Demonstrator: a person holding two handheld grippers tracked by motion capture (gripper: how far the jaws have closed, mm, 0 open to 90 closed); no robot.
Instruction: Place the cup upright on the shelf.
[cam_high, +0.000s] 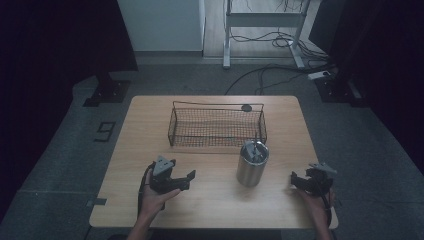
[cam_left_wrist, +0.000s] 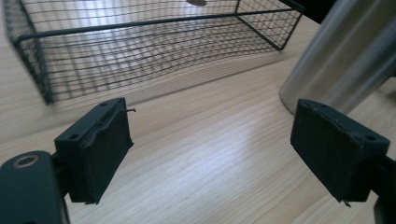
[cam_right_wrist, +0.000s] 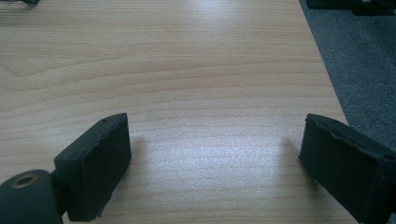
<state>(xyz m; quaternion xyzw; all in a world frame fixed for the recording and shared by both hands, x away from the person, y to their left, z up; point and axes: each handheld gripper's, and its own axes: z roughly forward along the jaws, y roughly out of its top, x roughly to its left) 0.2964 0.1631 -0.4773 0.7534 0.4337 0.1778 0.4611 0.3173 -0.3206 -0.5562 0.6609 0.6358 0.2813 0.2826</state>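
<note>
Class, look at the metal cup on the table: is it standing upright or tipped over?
Upright: the metal cup stands on its base on the table, its open top facing up.

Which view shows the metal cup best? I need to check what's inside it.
The high view: the whole metal cup stands below the wire basket, its open top visible. The left gripper view catches its side wall only; the right gripper view looks across bare table.

Wooden table (cam_high: 150, 130); wire basket (cam_high: 217, 125); steel tumbler (cam_high: 251, 164).
</note>
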